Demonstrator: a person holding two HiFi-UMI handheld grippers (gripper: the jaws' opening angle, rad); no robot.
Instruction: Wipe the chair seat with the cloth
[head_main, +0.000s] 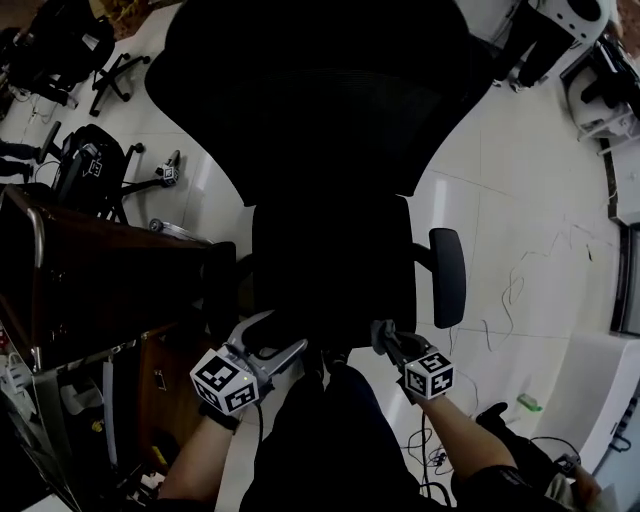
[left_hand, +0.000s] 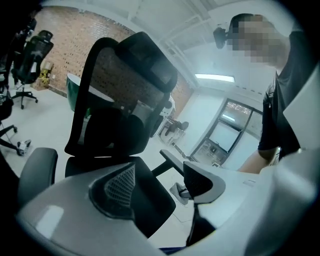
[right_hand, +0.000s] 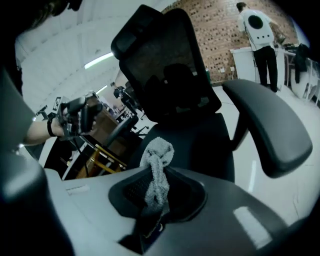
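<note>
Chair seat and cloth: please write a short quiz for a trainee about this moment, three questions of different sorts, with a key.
1. Which gripper holds the cloth?
2. True or false: the left gripper is open and empty.
3. The cloth is: A) spread flat on the chair seat; B) bunched between jaws; C) lying on the floor.

Key: 1. The right gripper. 2. True. 3. B.

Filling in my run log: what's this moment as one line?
left gripper: open, empty | right gripper: shut on cloth | both at chair seat front edge
</note>
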